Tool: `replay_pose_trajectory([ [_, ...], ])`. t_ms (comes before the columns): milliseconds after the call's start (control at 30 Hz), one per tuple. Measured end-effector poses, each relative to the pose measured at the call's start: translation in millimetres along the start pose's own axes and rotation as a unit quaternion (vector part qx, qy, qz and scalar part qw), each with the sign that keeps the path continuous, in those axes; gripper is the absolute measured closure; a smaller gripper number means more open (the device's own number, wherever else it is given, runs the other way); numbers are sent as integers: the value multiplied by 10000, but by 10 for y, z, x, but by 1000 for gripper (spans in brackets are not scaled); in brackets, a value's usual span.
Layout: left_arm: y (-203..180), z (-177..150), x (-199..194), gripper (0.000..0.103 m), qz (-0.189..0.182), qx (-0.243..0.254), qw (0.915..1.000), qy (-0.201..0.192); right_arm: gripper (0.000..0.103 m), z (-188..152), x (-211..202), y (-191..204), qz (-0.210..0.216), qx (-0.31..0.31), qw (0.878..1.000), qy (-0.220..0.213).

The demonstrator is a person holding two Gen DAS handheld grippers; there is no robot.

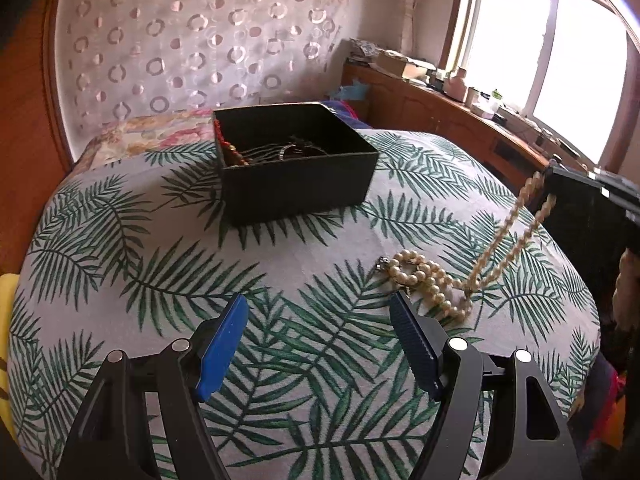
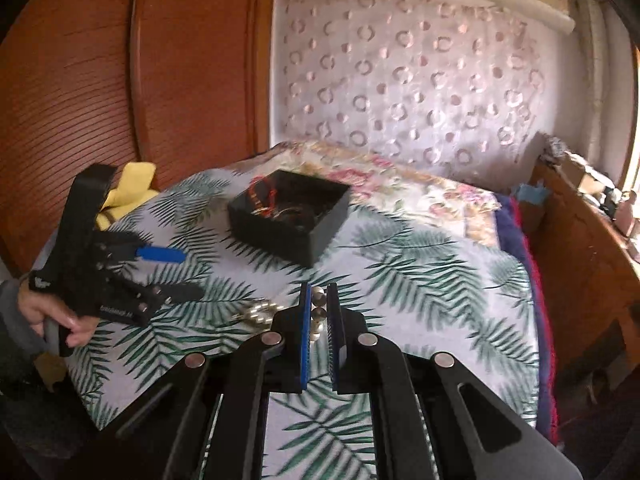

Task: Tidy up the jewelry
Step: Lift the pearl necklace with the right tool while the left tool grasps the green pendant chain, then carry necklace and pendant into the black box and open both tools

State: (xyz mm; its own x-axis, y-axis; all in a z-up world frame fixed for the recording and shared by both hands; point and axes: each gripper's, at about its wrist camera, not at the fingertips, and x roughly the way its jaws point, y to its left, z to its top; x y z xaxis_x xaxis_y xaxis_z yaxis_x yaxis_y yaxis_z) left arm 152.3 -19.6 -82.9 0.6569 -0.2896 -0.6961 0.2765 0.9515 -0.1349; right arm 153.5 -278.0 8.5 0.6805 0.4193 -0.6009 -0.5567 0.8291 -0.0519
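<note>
A pearl necklace (image 1: 424,276) lies partly coiled on the leaf-print cloth, and its strands rise up to my right gripper (image 1: 546,184) at the right edge. In the right wrist view my right gripper (image 2: 319,300) is shut on the pearl necklace (image 2: 318,314), with the rest of the pearls (image 2: 260,314) trailing on the cloth below. A black open box (image 1: 296,160) holding several pieces of jewelry sits further back; it also shows in the right wrist view (image 2: 288,216). My left gripper (image 1: 318,304) is open and empty, low over the cloth, just left of the coiled pearls.
The leaf-print cloth (image 1: 200,264) covers a bed with a floral sheet (image 2: 420,188) behind it. A wooden wardrobe (image 2: 120,60) stands to the left, and a wooden counter with clutter (image 1: 460,96) runs under the window. A yellow cloth (image 2: 128,188) lies at the bed's left edge.
</note>
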Motion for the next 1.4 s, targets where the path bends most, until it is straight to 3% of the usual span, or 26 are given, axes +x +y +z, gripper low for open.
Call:
replay_pose_trajectory([
  [267,-239,27,144,33,-150,224,9995,179,95,57,-232,-372,-541,237,9978,-289],
  [500,-462,114,288,33,-267,460,9981,320,95,51,-239,-570,-647,300,9970,-317],
  [700,-638,141,431,63,-221,720,9960,476,95,-34,-80,-642,-518,403,9977,-182],
  [900,-680,156,486,69,-117,796,9956,479,95,-53,53,-586,-362,366,9986,-116],
  [967,-683,157,491,78,-69,841,9953,465,95,-43,72,-566,-334,345,9988,-118],
  [1000,-676,158,493,88,-74,845,9953,469,95,-30,82,-558,-309,342,9989,-124],
  [1133,-629,164,454,94,-203,757,9959,456,95,53,101,-527,-256,306,9991,-165],
  [1400,-456,351,210,95,-206,567,9981,74,95,423,14,-368,-118,70,9987,-495],
])
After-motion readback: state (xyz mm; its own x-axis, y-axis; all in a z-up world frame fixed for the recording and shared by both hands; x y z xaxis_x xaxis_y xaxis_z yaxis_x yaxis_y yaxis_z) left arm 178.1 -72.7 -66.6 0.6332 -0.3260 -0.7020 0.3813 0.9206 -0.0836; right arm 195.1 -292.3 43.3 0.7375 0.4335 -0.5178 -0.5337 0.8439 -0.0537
